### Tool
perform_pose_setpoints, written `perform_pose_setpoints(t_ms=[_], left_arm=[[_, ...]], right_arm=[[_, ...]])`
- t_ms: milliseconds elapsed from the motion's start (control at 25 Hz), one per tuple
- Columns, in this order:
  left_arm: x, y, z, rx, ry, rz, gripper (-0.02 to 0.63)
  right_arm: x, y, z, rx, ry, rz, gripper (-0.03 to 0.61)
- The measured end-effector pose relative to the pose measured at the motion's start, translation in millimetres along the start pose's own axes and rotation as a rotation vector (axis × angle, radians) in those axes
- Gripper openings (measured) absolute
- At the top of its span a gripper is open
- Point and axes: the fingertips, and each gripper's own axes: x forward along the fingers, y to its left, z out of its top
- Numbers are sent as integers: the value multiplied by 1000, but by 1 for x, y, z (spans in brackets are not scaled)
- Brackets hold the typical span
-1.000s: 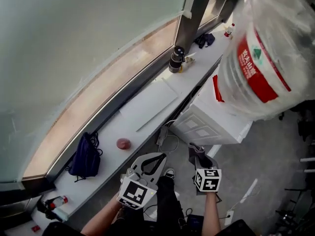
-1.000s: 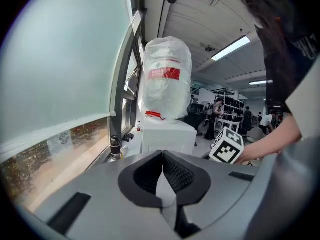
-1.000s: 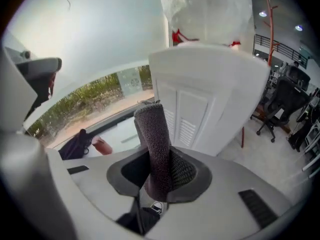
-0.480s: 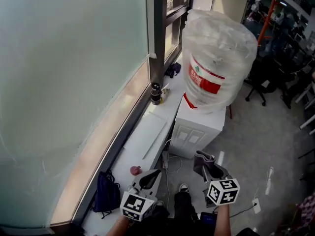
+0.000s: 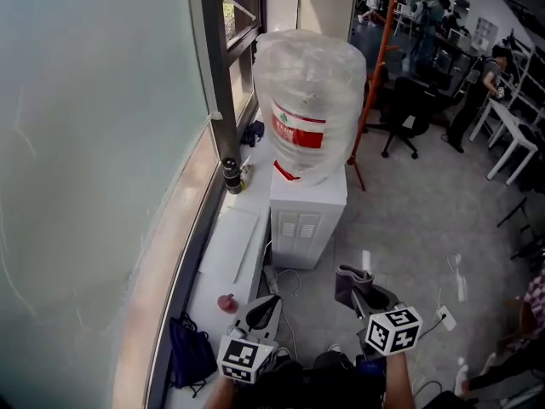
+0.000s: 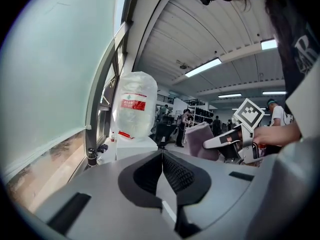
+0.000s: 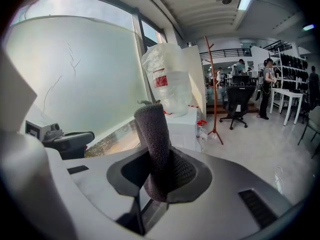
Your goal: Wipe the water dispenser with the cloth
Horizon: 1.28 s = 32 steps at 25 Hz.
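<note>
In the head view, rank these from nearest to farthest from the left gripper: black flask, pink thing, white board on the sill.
1. The pink thing, on the sill just left of the left gripper.
2. The white board, flat on the sill farther along.
3. The black flask, at the window post, beside the water dispenser.

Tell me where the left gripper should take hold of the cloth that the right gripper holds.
Take the free rolled end of the cloth, standing upright above the right gripper, whose jaws clamp its lower part. Bring the left gripper in sideways, from its own side, across the roll; its jaws are shut, so open them first.
</note>
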Motion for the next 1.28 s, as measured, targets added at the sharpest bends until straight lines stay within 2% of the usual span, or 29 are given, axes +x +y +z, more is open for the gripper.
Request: perform_pose_setpoints(t_ms=[160,480,800,1080,1280], left_arm=[[-3,-11,5,-18,-23,13,17],[0,-56,6,-19,-12,26,17],[4,-143,32,23,-44,5,17],[10,-230,19,15,-26,-36,18],[4,-268,14,29,-10,-39,18]], right_arm=[[-15,-4,-2,38,-15,-8,101],[-61,-28,-6,33,-54,16,101],[-138,-74,-36,82,-105,35,101],[-185,-110,-70,113,-114,49,101],[-204,-115,-79,102,-123,97,100]])
